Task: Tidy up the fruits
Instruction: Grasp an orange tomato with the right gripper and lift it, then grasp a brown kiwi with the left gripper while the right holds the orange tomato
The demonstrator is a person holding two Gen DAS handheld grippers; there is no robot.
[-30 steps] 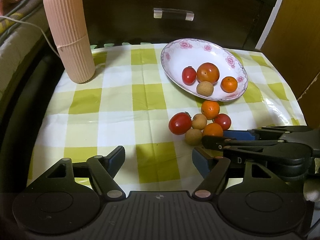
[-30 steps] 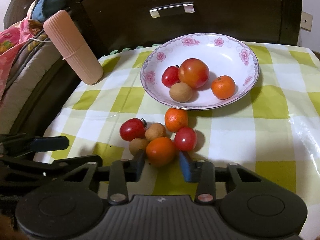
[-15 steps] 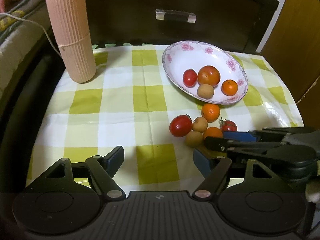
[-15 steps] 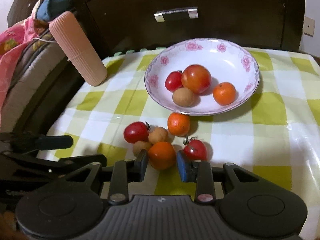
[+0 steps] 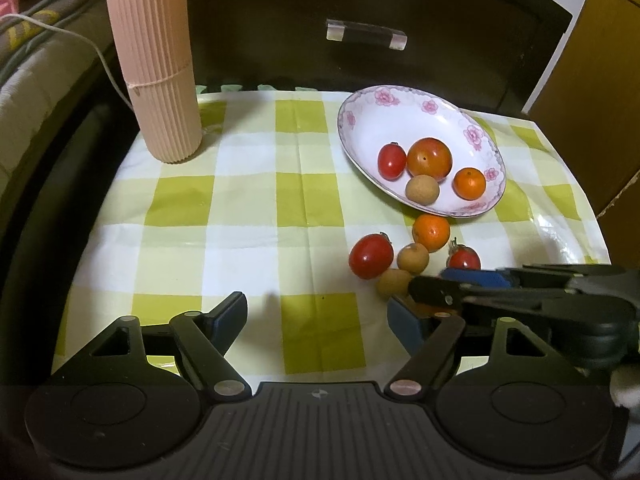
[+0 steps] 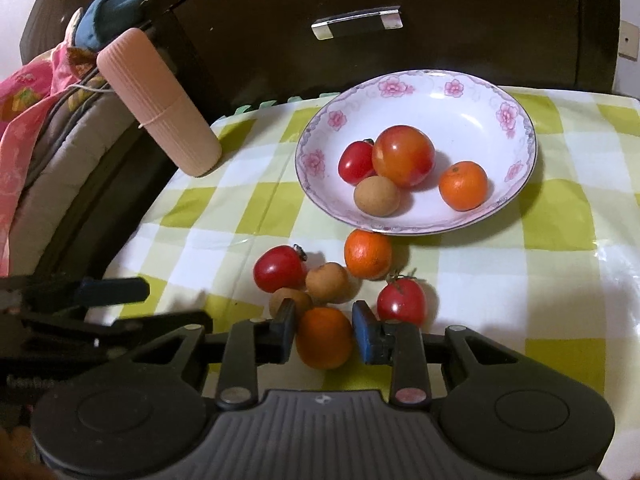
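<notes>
Fruit closest in: an orange point(image 6: 323, 337) sits btwn the right gripper's point(image 6: 325, 333) fingers point(image 6: 285, 328), which are clamped on it w/ both blue pads against its sides, low over the table point(image 6: 560, 280). Left gripper point(image 5: 316, 316) hangs beside it w/ fingers point(image 5: 230, 314) spread wide, nothing btwn them, just checked cloth below.

Just past the held orange, a loose cluster on the cloth: two brown longans point(image 6: 329, 282), one touching the other; a red tomato point(image 6: 279, 268) on their left; a smaller stemmed tomato point(image 6: 401, 300) on the right, just beside the right finger; a 2nd orange point(image 6: 368, 253) behind, right at the plate's near rim.

Plate point(image 6: 472, 92), white w/ pink flowers, holds four pcs: a big red-orange tomato point(image 6: 403, 156) in the middle, small red tomato point(image 6: 355, 162) touching its left, longan point(image 6: 377, 196) in front, small orange point(image 6: 463, 185) apart on the right.

Far left, a ribbed pink cylinder point(image 5: 154, 60) stands upright at the table's back corner. Behind everything, a dark drawer front w/ a metal handle point(image 6: 358, 23).
</notes>
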